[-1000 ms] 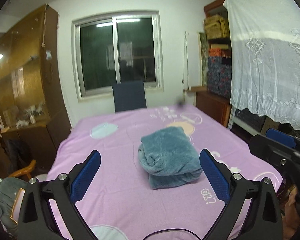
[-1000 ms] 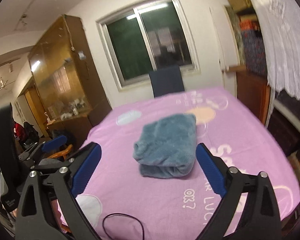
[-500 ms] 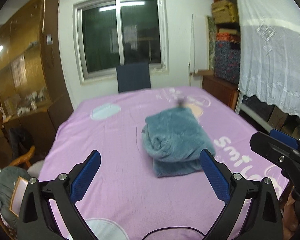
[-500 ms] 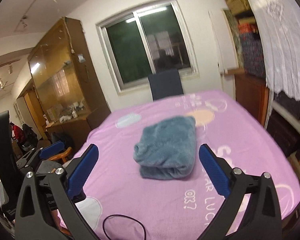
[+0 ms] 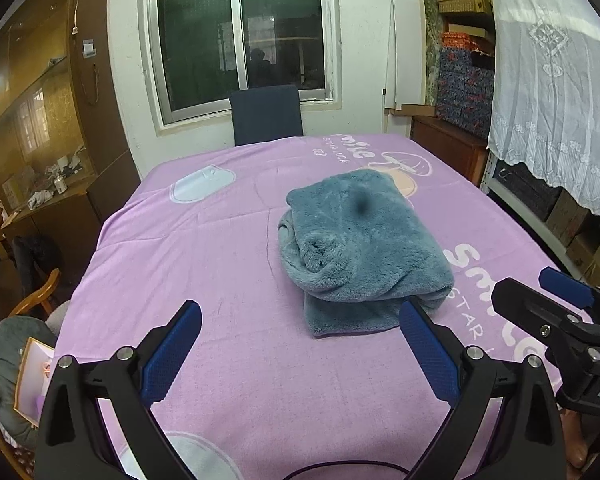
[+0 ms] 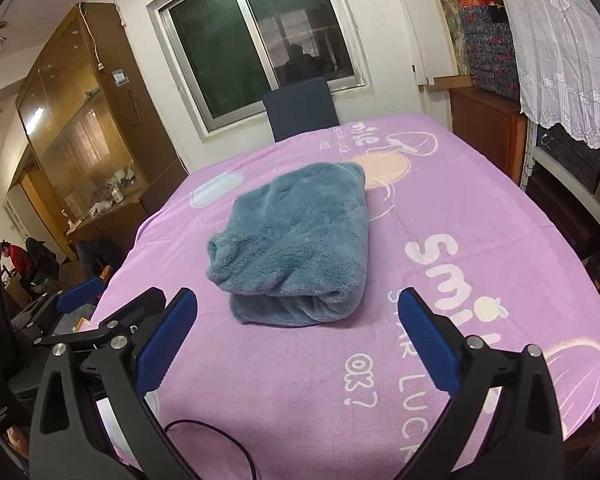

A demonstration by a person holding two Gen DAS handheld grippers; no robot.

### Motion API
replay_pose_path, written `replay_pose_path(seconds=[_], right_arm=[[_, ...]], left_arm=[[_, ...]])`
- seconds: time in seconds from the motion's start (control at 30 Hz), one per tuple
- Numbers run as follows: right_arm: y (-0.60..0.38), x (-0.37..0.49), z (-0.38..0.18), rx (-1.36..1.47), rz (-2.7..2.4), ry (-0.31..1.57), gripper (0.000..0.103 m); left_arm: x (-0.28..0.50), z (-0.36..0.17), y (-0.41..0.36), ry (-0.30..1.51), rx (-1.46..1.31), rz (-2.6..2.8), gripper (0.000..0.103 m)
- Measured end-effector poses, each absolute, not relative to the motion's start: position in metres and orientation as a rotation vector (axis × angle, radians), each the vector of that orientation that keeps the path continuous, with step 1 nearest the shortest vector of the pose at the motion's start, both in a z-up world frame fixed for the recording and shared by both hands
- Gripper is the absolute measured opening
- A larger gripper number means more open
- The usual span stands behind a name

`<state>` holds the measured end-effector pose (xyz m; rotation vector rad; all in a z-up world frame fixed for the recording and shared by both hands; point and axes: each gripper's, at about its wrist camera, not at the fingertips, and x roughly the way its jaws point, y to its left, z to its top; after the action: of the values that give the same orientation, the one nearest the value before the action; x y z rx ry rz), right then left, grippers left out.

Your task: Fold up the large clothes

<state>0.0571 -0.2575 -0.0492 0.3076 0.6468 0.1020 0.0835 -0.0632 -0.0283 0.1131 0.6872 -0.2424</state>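
With the fluffy grey-blue fleece garment [image 5: 360, 248] already bundled mid-tabletop on the pink printed cloth [image 5: 220, 264], looks like the final tidy. Left gripper [image 5: 300, 354] and right gripper [image 6: 300, 344]: jaws apart, empty, short of it. Next: squaring the loose lower layer.

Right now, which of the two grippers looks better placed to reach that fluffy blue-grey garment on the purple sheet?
Probably the left gripper. Its right fingertip already overlaps the folded fleece garment's near edge. The right gripper is open too, but sheet shows between it and the garment.
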Motion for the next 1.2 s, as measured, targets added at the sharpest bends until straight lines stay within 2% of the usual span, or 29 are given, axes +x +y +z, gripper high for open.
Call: replay_pose_path(seconds=[0.53,1.2], right_arm=[[-0.257,0.05,-0.047,0.312,0.102,0.637,0.098],[-0.266,0.082,-0.085,0.358,0.105,0.742,0.099]], left_arm=[[0.081,-0.031,-0.068,0.68,0.114,-0.257,0.1],[0.115,-0.07,-0.082,0.776,0.142,-0.254,0.1]])
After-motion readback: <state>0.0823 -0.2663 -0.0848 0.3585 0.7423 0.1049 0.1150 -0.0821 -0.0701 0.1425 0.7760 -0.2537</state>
